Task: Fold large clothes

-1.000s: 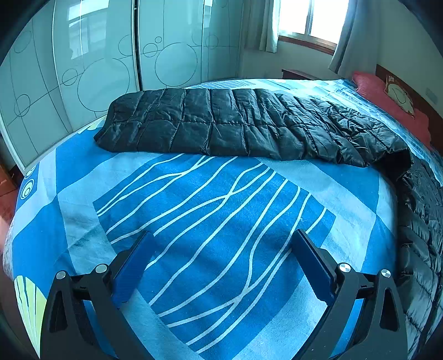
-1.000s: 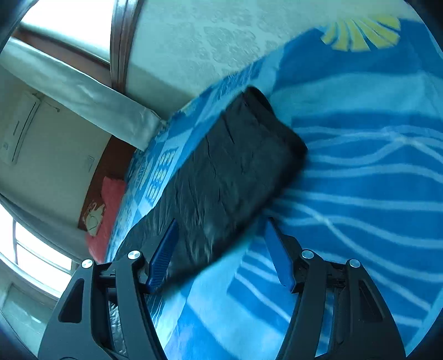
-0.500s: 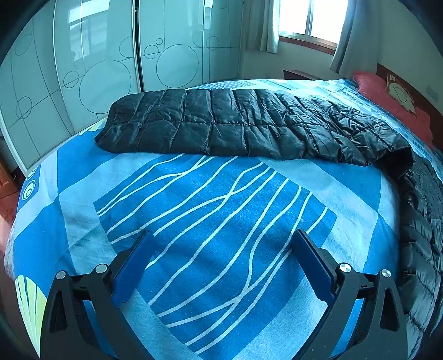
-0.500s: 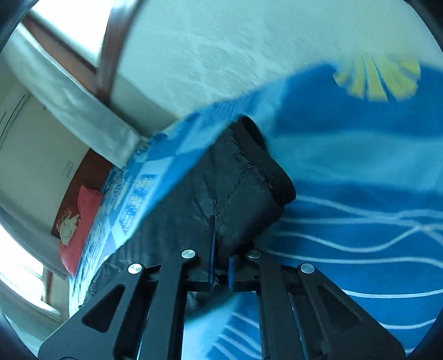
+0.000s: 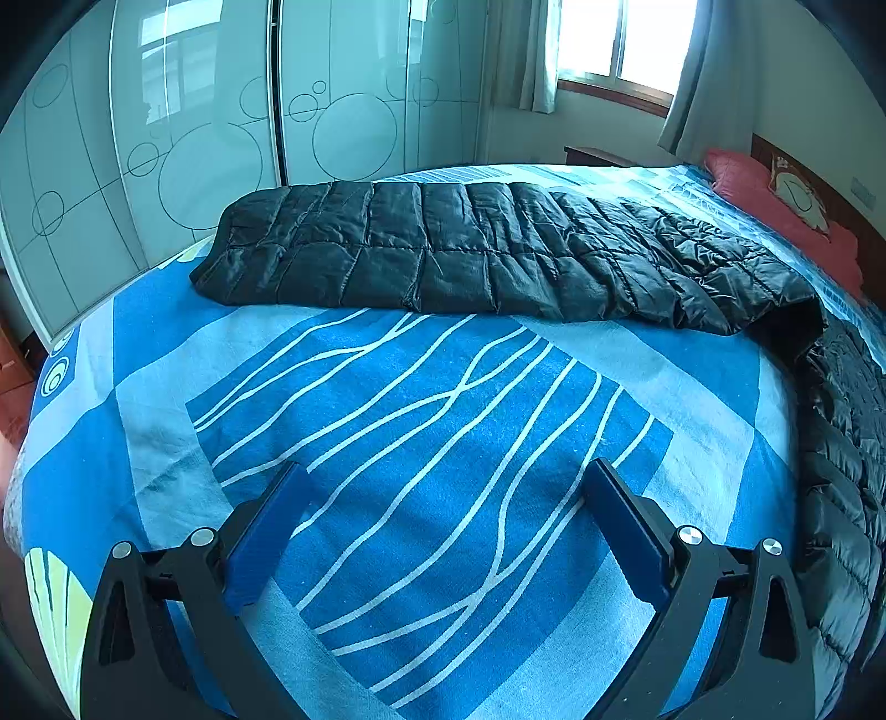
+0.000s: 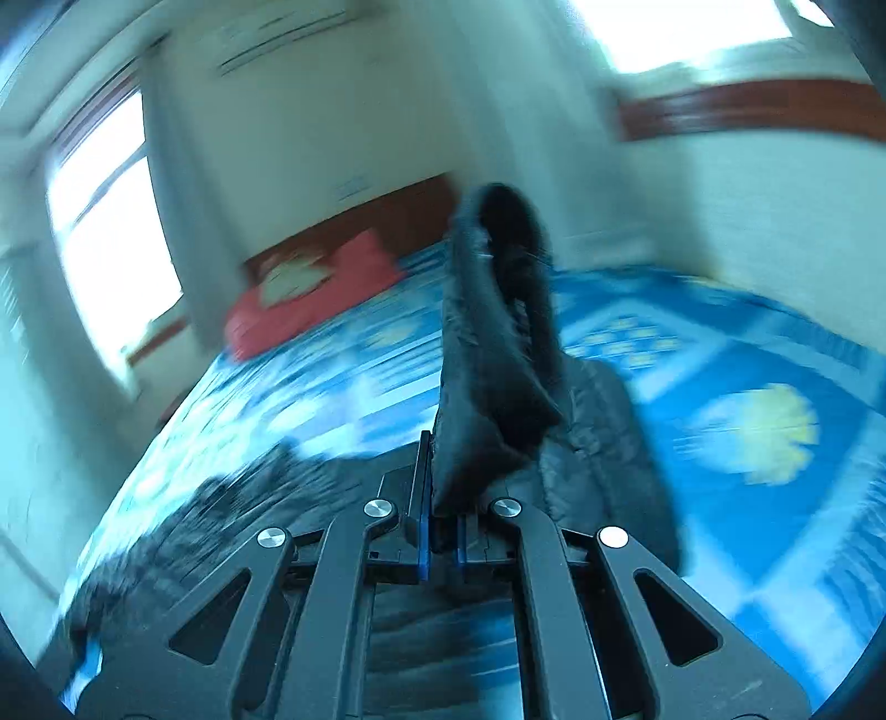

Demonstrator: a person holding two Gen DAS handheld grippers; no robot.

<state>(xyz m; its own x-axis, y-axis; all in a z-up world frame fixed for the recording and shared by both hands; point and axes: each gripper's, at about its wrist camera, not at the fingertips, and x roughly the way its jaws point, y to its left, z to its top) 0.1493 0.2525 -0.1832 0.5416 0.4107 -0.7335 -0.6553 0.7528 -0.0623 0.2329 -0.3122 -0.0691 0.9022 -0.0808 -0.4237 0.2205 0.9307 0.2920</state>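
Left gripper [image 5: 443, 531]: we see its two blue fingers [image 5: 266, 531] spread wide apart, nothing between them, held over the near part of the bed.
Right gripper [image 6: 440, 531]: we see the jaws clenched on a fold of the black quilted jacket [image 6: 493, 387]; the cloth rises from the pads and hangs lifted above the bed, its cuffed end uppermost.
Jacket, left wrist view: the black quilted jacket [image 5: 476, 255] lies flat across the far side of the bed, from the far left to the right edge, where it bends and runs down the right side toward the near edge.
Bedspread [image 5: 443, 443]: blue panels with white wavy lines; nothing lies between the left gripper and the jacket.
Surroundings, left wrist view: wardrobe doors [image 5: 194, 138] with circle patterns at far left; window [image 5: 626, 44] with curtains [image 5: 703, 77] at far centre; red pillow [image 5: 775, 210] and wooden headboard [image 5: 819, 188] at far right.
Right wrist view: heavily blurred; we make out the red pillow [image 6: 310, 293] at left, beyond the jacket.
Writing: we can read none; the pillow's pale motif is too small to tell.
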